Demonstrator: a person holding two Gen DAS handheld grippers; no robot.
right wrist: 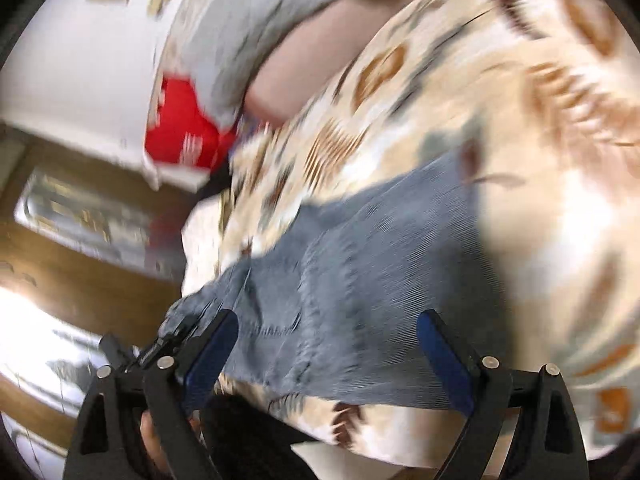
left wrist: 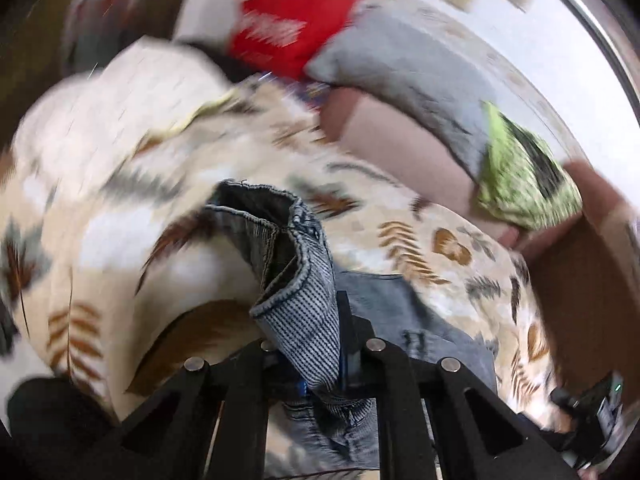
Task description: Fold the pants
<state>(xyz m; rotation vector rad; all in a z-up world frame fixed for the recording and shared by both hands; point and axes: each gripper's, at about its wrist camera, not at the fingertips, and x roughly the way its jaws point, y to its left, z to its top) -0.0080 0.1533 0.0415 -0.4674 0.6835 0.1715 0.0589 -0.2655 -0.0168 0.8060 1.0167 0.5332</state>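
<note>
Up close, the left gripper [left wrist: 316,344] pinches the hem of the blue-grey denim pants [left wrist: 296,280]. Meanwhile the right gripper [right wrist: 326,340] hovers wide apart over them on the leaf-patterned cream bedspread [right wrist: 540,160].

right gripper [right wrist: 326,354]: jaws wide apart over pants [right wrist: 360,264] | pants: grey-blue denim, spread on leaf-print bedcover [right wrist: 540,140] | red cloth [right wrist: 180,132] beyond, blurred

Bed, leaf-print cover [left wrist: 400,248] in cream, brown and grey. Pillows at 12–2 o'clock: red [left wrist: 292,24], grey [left wrist: 404,68], green [left wrist: 520,176]. White wall [right wrist: 76,60]. Wooden floor [right wrist: 80,280], bright glare at 8 o'clock.
</note>
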